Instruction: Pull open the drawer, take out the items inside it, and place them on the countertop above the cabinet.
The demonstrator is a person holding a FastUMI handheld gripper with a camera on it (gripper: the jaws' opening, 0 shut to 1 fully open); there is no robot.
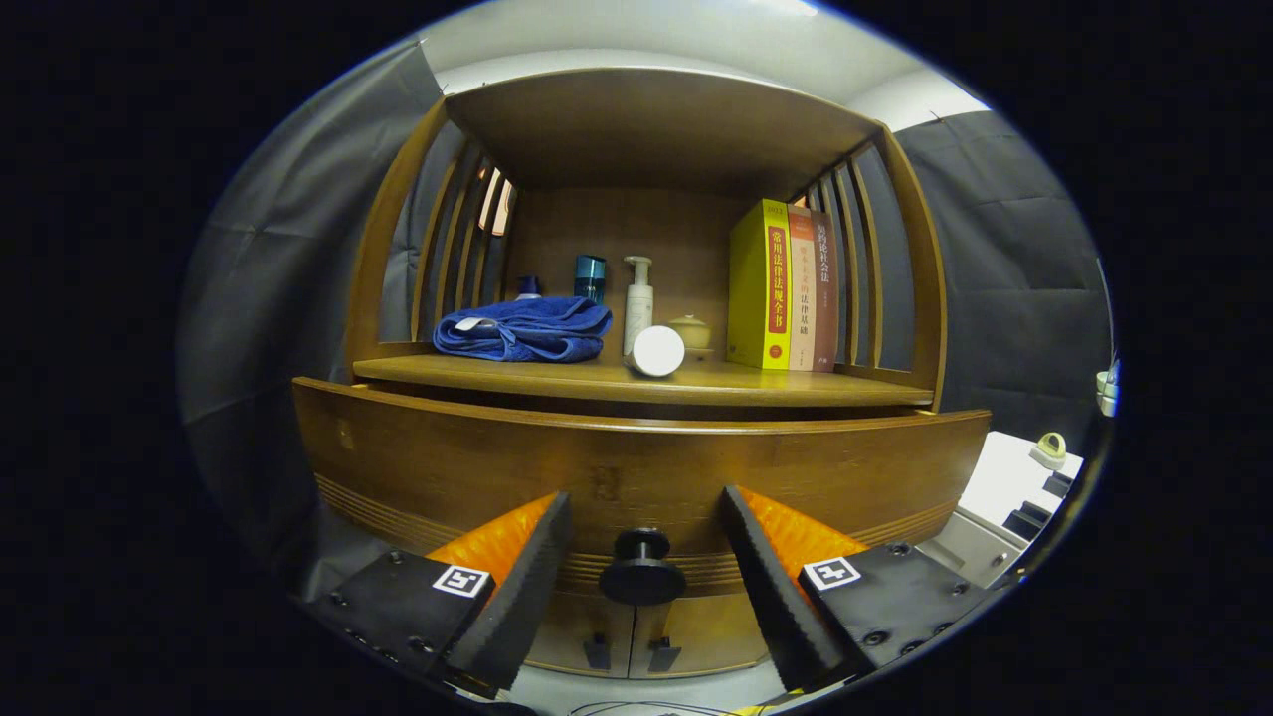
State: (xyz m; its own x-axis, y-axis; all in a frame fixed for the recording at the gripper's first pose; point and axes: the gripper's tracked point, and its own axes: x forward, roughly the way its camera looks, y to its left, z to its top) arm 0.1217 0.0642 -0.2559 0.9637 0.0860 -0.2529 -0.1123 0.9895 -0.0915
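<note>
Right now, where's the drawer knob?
In the gripper view, the black knob sits on the drawer front, between the open gripper's fingers, touching neither, below the countertop.

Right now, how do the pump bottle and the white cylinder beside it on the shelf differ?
The pump bottle stands upright; the white cylinder lies on its side, its round end facing the gripper. The bottle is taller and slimmer with a pump head; the cylinder looks short and plain. The bottle sits farther back; the cylinder is near the shelf's front edge. Both are whitish. The gripper's fingers are open either side of the drawer knob.
</note>
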